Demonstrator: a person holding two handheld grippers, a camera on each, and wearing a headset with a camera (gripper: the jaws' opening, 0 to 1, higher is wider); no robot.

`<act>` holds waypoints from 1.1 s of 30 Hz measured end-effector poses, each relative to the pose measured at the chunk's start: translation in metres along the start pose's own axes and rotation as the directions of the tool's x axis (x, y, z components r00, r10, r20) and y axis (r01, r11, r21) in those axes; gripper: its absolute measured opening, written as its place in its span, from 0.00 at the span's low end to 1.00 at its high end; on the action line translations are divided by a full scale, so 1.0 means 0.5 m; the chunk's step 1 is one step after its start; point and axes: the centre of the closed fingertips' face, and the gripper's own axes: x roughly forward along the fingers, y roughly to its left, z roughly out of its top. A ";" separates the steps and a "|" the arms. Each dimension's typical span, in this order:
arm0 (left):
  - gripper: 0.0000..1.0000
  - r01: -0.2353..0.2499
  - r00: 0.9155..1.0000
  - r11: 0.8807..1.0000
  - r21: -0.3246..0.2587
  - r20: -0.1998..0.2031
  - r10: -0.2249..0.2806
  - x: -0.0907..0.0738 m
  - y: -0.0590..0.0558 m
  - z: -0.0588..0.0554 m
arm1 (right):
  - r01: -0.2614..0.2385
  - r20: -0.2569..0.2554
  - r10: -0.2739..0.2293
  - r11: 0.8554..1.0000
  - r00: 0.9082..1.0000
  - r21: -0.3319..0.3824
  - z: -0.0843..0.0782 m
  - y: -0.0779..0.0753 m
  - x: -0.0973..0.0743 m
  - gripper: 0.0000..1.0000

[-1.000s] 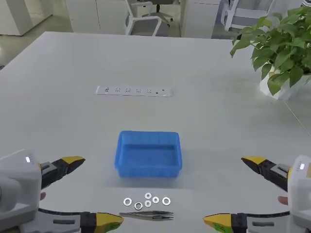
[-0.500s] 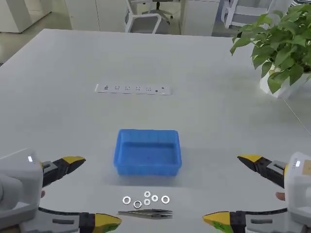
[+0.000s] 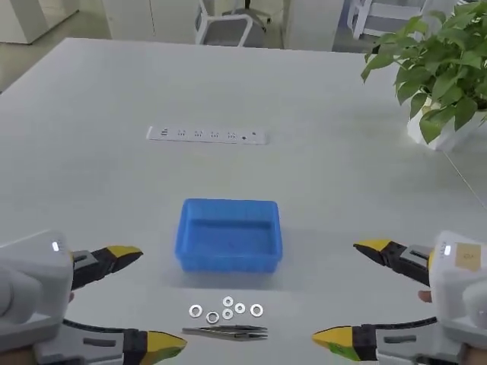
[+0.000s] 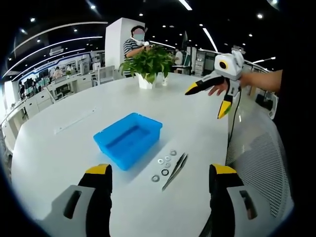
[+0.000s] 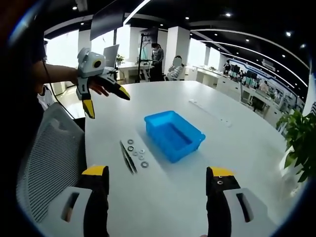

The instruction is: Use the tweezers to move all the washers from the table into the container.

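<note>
A blue rectangular container point(image 3: 230, 234) sits open and hollow on the white table point(image 3: 319, 152). Just in front of it lie several small metal washers point(image 3: 226, 309) in a loose cluster, with silver tweezers point(image 3: 225, 331) lying flat right behind them toward me. My left gripper point(image 3: 161, 298) hovers open to the left of the washers, nothing between its yellow-tipped jaws. My right gripper point(image 3: 335, 290) hovers open to their right, also holding nothing. The left gripper view looks over the container point(image 4: 128, 138), washers point(image 4: 165, 165) and tweezers point(image 4: 175, 170); the right gripper view has the container point(image 5: 174, 133), washers point(image 5: 137, 154) and tweezers point(image 5: 127, 158).
A white power strip point(image 3: 206, 135) lies further back on the table. A potted green plant point(image 3: 441, 68) stands at the far right edge. Office chairs point(image 3: 224, 19) stand beyond the far edge, and a grey mesh chair point(image 5: 44, 163) is behind me.
The head camera has tilted down a little. The right gripper has drifted slightly inward toward the washers; the left has barely moved. Washers, tweezers and container lie as before.
</note>
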 end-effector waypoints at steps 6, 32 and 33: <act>0.80 0.033 0.999 0.999 0.020 -0.022 -0.033 0.013 -0.004 -0.007 | -0.051 -0.030 0.051 0.998 0.998 -0.026 -0.007 0.012 0.018 0.75; 0.50 0.189 0.965 0.974 0.122 -0.205 -0.162 0.066 -0.010 -0.087 | -0.288 -0.147 0.261 0.936 0.954 -0.202 -0.027 0.071 0.122 0.46; 0.49 0.193 0.964 0.973 0.124 -0.211 -0.164 0.068 -0.011 -0.089 | -0.295 -0.151 0.267 0.933 0.952 -0.206 -0.028 0.073 0.125 0.45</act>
